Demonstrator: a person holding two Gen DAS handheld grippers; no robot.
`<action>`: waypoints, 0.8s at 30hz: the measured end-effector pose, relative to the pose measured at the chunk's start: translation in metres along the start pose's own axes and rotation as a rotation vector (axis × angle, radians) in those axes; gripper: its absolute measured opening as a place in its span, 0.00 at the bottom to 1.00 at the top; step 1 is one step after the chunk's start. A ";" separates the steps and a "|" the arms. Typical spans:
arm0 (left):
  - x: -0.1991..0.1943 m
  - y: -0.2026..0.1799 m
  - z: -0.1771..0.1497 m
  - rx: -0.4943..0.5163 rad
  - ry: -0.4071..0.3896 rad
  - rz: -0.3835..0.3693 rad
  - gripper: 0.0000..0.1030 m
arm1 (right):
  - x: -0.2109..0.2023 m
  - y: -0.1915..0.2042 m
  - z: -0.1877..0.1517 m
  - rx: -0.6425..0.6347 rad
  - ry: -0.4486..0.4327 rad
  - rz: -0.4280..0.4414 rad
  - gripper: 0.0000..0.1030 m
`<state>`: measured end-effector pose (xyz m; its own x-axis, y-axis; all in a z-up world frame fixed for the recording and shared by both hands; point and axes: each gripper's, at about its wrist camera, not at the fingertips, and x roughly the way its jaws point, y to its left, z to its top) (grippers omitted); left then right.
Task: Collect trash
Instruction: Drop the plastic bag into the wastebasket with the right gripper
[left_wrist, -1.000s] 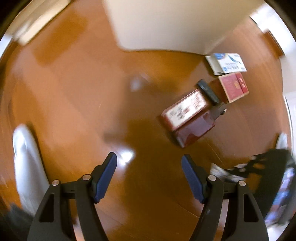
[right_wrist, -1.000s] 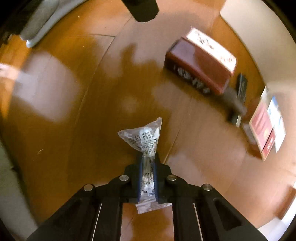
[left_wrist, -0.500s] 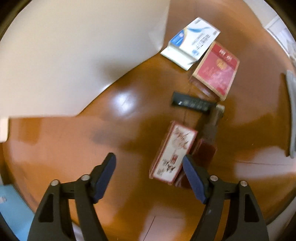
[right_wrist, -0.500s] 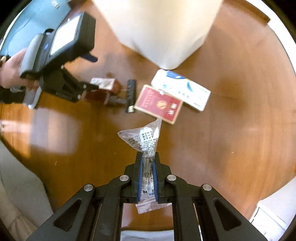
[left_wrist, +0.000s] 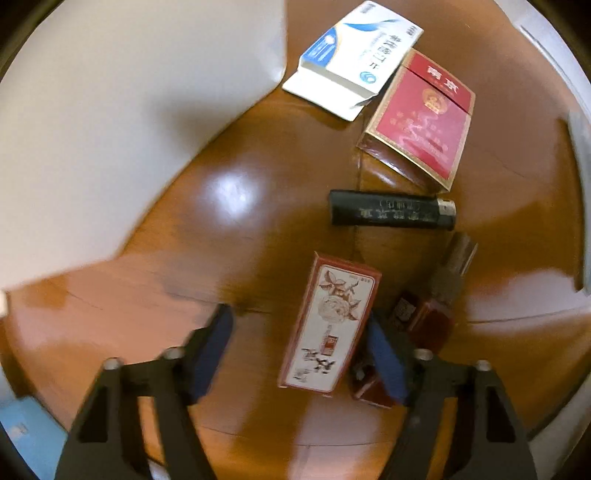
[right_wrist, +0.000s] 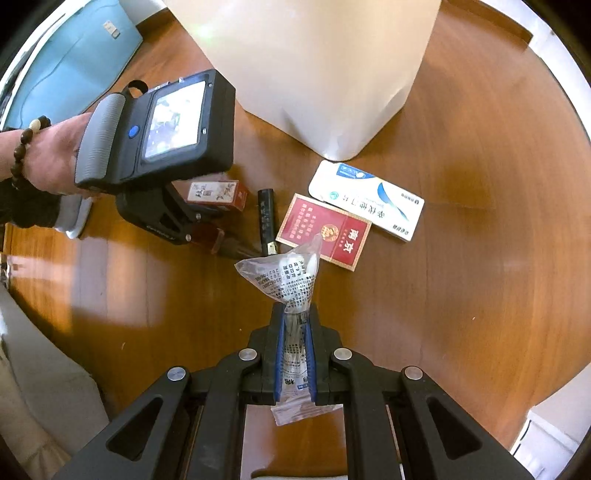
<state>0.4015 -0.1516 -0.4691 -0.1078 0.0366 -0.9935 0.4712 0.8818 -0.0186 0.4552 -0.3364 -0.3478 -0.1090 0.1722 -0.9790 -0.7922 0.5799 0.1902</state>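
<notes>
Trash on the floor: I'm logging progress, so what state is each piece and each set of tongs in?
Clear wrapper: pinched in the right tongs, off the floor.
Brown carton: lying flat between the closing left tongs, not gripped yet.
Lighter: lying flat, untouched.
Red pack: lid shut, flat.
White-blue box: flap open.

A glossy reddish-brown wooden floor (right_wrist: 461, 295) fills both views, its plank seams visible, with bright patches of light reflected on it. A large cream-white block (right_wrist: 325, 66) stands on it. A light blue mat (right_wrist: 74, 62) lies at the far left, and pale trim edges the room.
</notes>
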 end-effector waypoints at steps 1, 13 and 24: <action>-0.001 0.003 0.000 -0.004 -0.014 -0.003 0.44 | 0.001 0.000 0.000 -0.001 0.003 -0.002 0.10; -0.064 0.011 -0.077 -0.348 -0.173 -0.151 0.28 | -0.083 0.008 0.020 -0.060 -0.109 -0.011 0.10; -0.121 -0.030 -0.116 -0.667 -0.343 -0.370 0.28 | -0.185 0.004 0.192 0.048 -0.263 0.061 0.10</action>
<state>0.2989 -0.1276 -0.3349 0.1695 -0.3601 -0.9174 -0.1709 0.9060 -0.3872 0.5876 -0.2133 -0.1516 0.0087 0.4050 -0.9143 -0.7585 0.5984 0.2579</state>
